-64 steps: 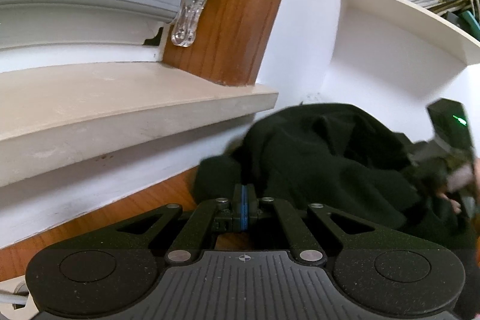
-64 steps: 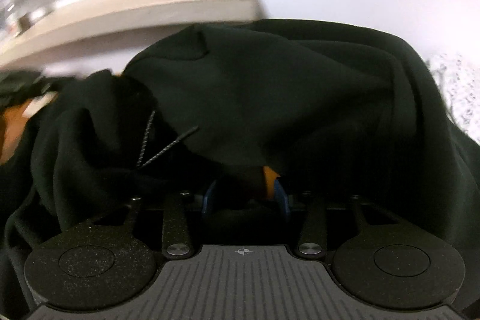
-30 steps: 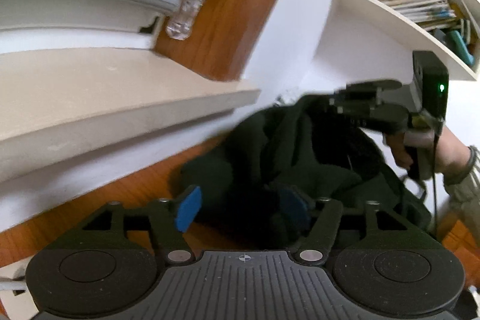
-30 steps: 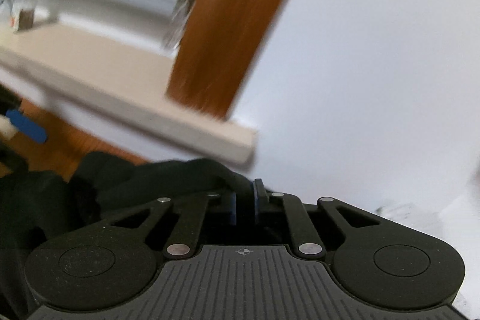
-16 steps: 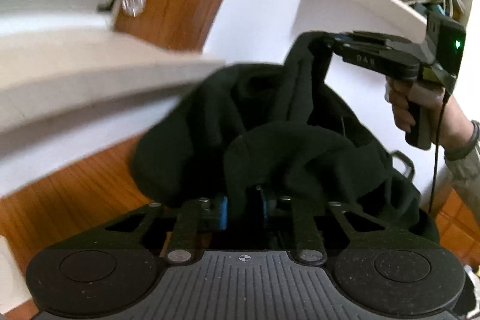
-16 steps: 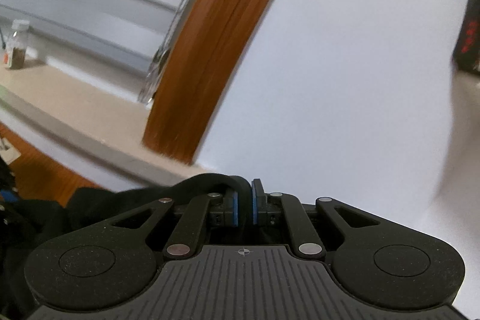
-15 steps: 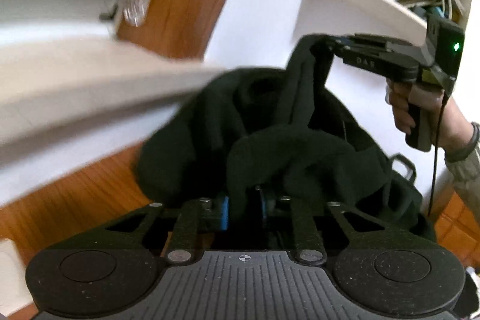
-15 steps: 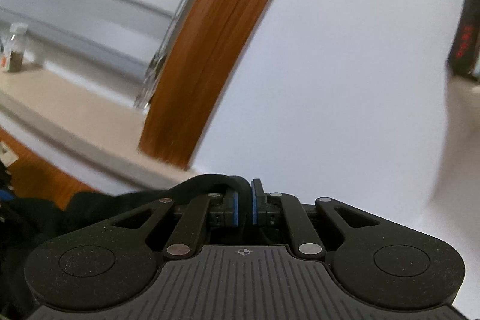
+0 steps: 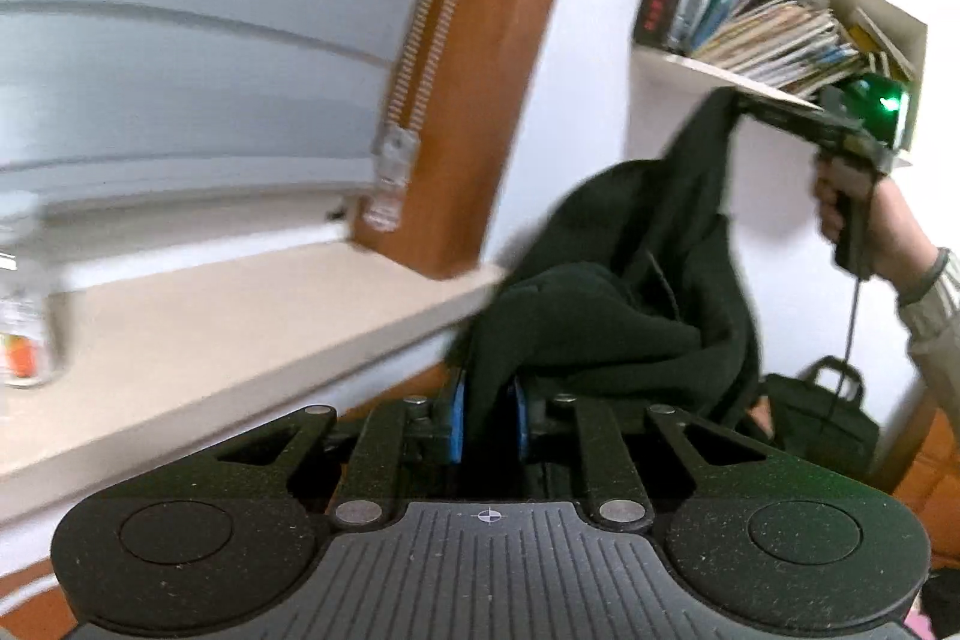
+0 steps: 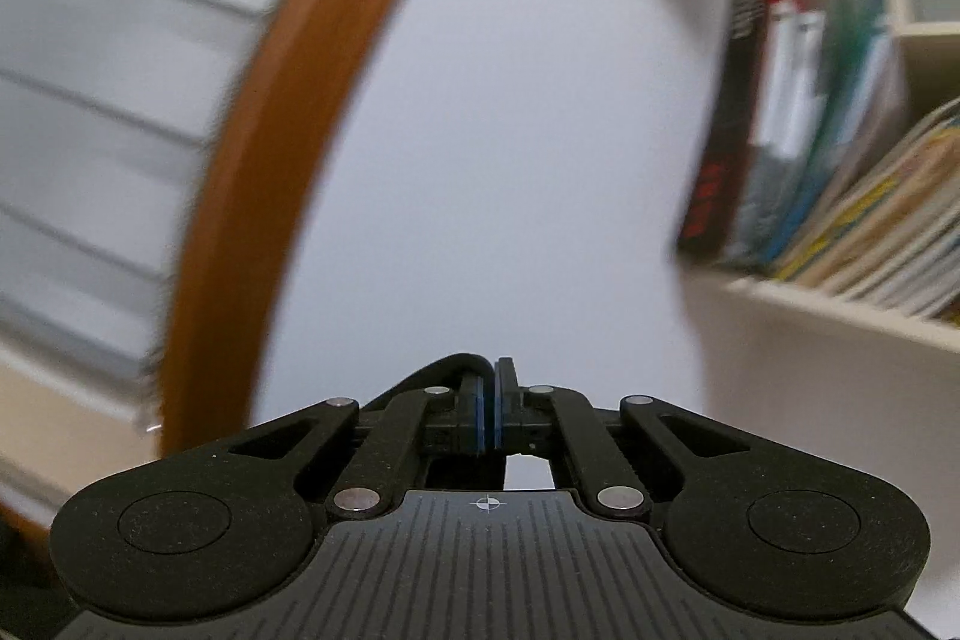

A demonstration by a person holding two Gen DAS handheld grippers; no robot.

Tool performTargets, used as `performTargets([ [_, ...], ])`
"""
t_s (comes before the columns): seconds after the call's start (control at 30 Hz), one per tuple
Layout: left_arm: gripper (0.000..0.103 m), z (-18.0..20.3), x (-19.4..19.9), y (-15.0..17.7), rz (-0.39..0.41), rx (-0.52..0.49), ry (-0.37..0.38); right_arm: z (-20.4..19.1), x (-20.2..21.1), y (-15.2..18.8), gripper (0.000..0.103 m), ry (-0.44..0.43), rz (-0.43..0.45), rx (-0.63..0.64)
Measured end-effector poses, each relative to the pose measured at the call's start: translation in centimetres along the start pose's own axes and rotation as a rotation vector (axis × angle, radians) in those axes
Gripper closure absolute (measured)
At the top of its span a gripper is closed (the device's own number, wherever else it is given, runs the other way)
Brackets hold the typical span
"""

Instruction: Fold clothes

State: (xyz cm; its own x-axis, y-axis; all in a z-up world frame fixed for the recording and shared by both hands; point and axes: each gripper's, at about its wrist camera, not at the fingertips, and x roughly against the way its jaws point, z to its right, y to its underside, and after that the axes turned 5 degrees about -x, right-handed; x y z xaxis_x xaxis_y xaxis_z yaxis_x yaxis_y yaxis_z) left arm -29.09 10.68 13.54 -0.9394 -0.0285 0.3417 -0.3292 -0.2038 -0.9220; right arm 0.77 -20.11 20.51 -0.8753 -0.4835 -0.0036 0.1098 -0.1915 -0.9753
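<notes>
While the left gripper (image 9: 487,415) pinches the low near end of the black garment (image 9: 624,292), it slants up to the far right, where the right gripper (image 9: 739,101) clamps its top.

Soft, matt black cloth on the garment (image 9: 606,316). Smooth brown wood on the window frame (image 9: 480,58). Rough black plastic on the left gripper (image 9: 487,421).

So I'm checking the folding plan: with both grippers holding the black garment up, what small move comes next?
Probably draw the grippers apart: the left gripper and the right gripper both pinch the black garment, which hangs bunched between them.
</notes>
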Motion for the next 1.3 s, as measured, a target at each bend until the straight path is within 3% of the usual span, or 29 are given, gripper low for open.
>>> performTargets([
  [0.17,0.087,-1.6,2.3,0.5,-0.012,0.016,-0.070,4.6,0.3,-0.8,0.100,0.125,0.035,-0.096],
  [0.3,0.086,-2.7,2.0,1.4,-0.042,0.040,-0.098,8.0,-1.9,1.4,0.099,0.179,-0.063,-0.198],
  [0.43,0.076,-2.9,0.5,1.8,-0.072,0.040,-0.134,7.5,-5.4,6.1,0.096,0.084,-0.270,-0.201],
  [0.53,0.054,-2.6,-0.5,1.6,-0.079,0.028,-0.158,6.6,-7.2,9.7,0.089,-0.008,-0.401,-0.210],
  [0.67,0.032,-2.0,-1.4,0.8,-0.052,0.013,-0.163,6.6,-7.0,11.8,0.064,-0.091,-0.419,-0.236],
  [0.83,0.024,-0.6,-4.2,-0.3,-0.054,-0.017,-0.121,7.1,-5.6,13.9,0.044,-0.166,-0.410,-0.266],
  [0.97,0.020,1.5,-8.2,-0.6,-0.086,-0.031,-0.068,7.9,-4.3,16.4,0.039,-0.217,-0.422,-0.321],
  [1.17,0.014,5.9,-15.6,-0.8,-0.155,-0.067,-0.011,7.3,-3.5,23.2,0.038,-0.236,-0.500,-0.348],
  [1.3,0.011,8.4,-19.9,-1.4,-0.171,-0.074,0.021,7.2,-3.5,25.3,0.035,-0.273,-0.507,-0.377],
])
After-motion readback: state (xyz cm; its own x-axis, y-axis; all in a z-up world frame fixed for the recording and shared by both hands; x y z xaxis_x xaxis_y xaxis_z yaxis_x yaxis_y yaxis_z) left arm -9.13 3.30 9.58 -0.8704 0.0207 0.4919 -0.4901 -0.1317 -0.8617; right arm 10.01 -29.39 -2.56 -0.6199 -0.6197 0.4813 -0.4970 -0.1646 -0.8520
